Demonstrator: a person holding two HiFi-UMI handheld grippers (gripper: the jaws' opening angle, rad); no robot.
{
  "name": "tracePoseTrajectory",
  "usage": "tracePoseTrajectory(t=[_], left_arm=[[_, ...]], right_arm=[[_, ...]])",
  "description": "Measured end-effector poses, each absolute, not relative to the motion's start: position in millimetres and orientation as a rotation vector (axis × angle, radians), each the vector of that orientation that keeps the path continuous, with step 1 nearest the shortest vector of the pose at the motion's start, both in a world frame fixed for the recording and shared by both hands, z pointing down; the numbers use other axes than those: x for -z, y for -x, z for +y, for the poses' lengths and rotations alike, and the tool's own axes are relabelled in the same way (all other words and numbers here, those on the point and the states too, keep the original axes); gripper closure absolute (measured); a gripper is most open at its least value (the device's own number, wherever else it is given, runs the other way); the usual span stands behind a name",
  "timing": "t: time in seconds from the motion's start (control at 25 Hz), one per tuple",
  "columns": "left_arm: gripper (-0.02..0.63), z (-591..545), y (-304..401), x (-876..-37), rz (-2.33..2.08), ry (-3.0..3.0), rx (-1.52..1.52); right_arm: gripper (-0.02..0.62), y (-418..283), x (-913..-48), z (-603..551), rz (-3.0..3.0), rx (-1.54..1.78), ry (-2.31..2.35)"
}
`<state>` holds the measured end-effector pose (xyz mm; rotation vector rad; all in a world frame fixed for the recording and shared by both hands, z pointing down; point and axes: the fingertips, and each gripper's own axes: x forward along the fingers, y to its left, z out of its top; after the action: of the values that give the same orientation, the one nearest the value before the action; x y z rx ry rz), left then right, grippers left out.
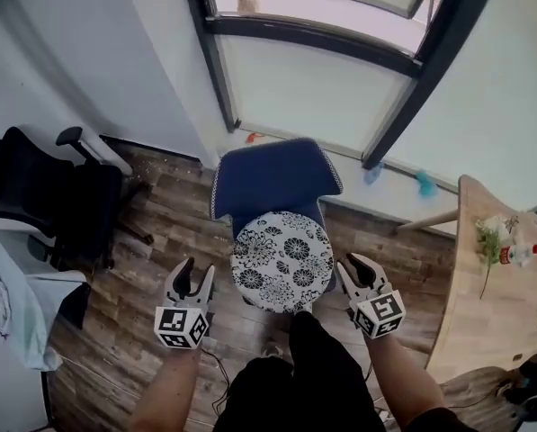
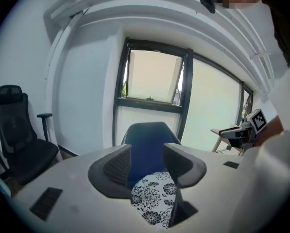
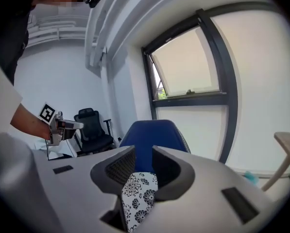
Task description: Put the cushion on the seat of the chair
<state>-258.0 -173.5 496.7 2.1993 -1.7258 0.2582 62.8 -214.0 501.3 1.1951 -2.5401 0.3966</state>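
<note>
Cushion sits on chair seat, so left gripper & right gripper flank it w/ jaws wide, empty.

bright daylight thru window, fisheye edges

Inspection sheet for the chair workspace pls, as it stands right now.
Surface: wood plank floor, bare around the chair.
Job's things: round floral cushion lies on the seat of the blue chair.
Clutter: black office chair at left; wooden table at right with a bottle and flower stems; teal scraps by the window.
Grippers: left claw and right claw both open, empty, flanking the cushion, clear of it.
Cables: what looks like a thin cable on the floor by the person's legs.
Surroundings: white wall; dark-framed window, top pane tilted open.
</note>
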Motion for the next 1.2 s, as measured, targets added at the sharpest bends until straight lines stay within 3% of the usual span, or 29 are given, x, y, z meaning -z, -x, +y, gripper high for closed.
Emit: tracePoseTrajectory(t=[0.16, 0.44, 0.6, 1.2], left_arm=[[0.407, -163, 255, -456, -1.726, -2.231, -0.248], [0.583, -160, 227, -387, -1.654, -2.369, -0.076], [0.601, -155, 218, -361, -1.685, -2.419, -0.096], [0.601, -157, 211, -334, -1.768, -2.432, -0.119]], right_arm=[[0.492, -70, -447, -208, -2.583, -0.384, -1.218], [0.528, -78, -376, -215, -2.623, -0.274, -1.255], [0.561, -88, -348, -213, -2.671, -0.255, -1.267], [0.569, -77, -318, -215, -2.7, -0.218, -1.273]])
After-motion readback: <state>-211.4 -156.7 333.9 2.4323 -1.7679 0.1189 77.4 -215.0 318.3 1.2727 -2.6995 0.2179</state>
